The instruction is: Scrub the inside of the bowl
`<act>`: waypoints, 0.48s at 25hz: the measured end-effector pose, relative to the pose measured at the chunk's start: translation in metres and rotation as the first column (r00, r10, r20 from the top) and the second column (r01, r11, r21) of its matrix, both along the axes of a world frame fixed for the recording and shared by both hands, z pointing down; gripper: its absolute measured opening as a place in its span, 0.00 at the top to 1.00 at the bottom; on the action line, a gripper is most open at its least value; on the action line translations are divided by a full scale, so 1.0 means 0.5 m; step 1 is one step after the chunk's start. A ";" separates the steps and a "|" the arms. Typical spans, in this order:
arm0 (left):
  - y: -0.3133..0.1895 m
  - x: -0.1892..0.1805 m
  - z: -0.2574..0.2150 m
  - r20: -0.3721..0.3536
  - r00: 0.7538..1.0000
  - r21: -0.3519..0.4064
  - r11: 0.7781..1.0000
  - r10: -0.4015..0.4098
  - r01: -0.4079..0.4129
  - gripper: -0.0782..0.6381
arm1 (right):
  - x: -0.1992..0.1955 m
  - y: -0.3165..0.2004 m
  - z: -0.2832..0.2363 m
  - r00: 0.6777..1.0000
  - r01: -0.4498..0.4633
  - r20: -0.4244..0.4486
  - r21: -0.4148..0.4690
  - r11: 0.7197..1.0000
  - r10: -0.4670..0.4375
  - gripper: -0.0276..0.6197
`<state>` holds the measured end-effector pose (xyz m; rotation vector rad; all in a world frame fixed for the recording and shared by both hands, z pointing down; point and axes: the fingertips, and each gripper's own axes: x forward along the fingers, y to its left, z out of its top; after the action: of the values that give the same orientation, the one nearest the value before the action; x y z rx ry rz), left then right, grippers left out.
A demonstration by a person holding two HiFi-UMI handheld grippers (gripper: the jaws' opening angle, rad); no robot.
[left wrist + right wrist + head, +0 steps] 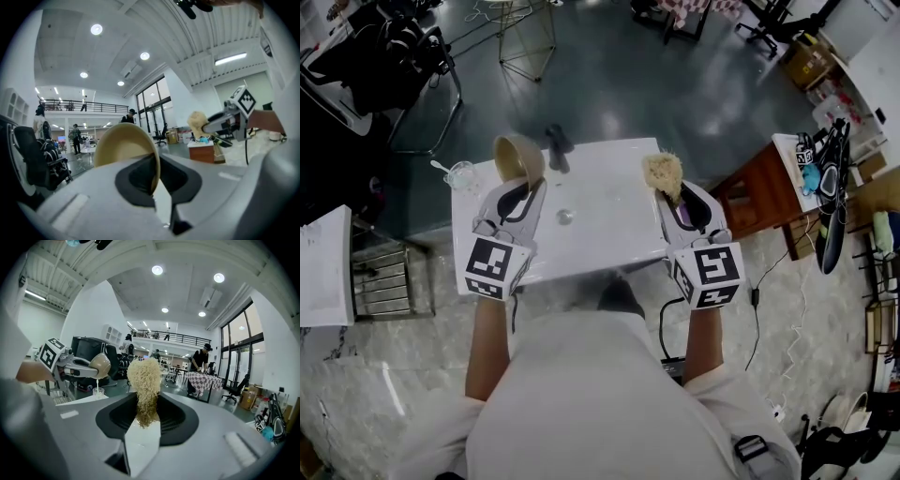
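A tan bowl (518,157) is held on edge above the white table's (609,239) far left corner. My left gripper (528,184) is shut on its rim. In the left gripper view the bowl (123,143) stands upright between the jaws of the left gripper (154,180), with its rim pinched. My right gripper (678,195) is shut on a pale fibrous scrubber (663,173) over the far right part of the table. In the right gripper view the scrubber (145,385) sticks up out of the right gripper (147,416). Bowl and scrubber are well apart.
A clear glass with a spoon (461,174) stands at the table's far left corner. A dark upright object (556,148) is at the far edge, and a small round item (565,217) lies mid-table. A wooden side table (759,192) stands to the right and chairs (394,66) to the left.
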<state>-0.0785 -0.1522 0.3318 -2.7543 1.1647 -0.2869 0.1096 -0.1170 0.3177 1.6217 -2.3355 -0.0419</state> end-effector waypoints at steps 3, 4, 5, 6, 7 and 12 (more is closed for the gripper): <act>-0.005 0.002 -0.003 0.009 1.000 0.006 1.000 0.005 -0.005 0.87 | 0.003 -0.003 0.003 1.000 -0.001 -0.010 -0.010 1.000 0.001 0.76; -0.006 0.003 -0.005 0.011 1.000 0.008 1.000 0.006 -0.007 0.87 | 0.004 -0.003 0.003 1.000 -0.001 -0.013 -0.012 1.000 0.001 0.76; -0.008 0.005 -0.008 0.012 1.000 0.012 1.000 0.008 -0.008 0.87 | 0.005 -0.004 0.003 1.000 -0.001 -0.014 -0.013 1.000 0.001 0.76; -0.008 0.007 -0.010 0.013 1.000 0.015 1.000 0.011 -0.011 0.87 | 0.006 -0.005 0.004 1.000 -0.002 -0.014 -0.014 1.000 0.001 0.76; -0.008 0.010 -0.012 0.014 1.000 0.018 1.000 0.014 -0.015 0.87 | 0.007 -0.007 0.004 1.000 -0.002 -0.014 -0.015 1.000 0.002 0.76; -0.005 0.021 -0.006 0.024 0.999 0.015 0.999 0.028 -0.029 0.87 | 0.006 -0.010 0.010 1.000 0.006 -0.011 -0.023 1.000 -0.006 0.76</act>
<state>-0.0679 -0.1547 0.3290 -2.7440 1.1161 -0.3047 0.1126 -0.1220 0.3226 1.5997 -2.3243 -0.0247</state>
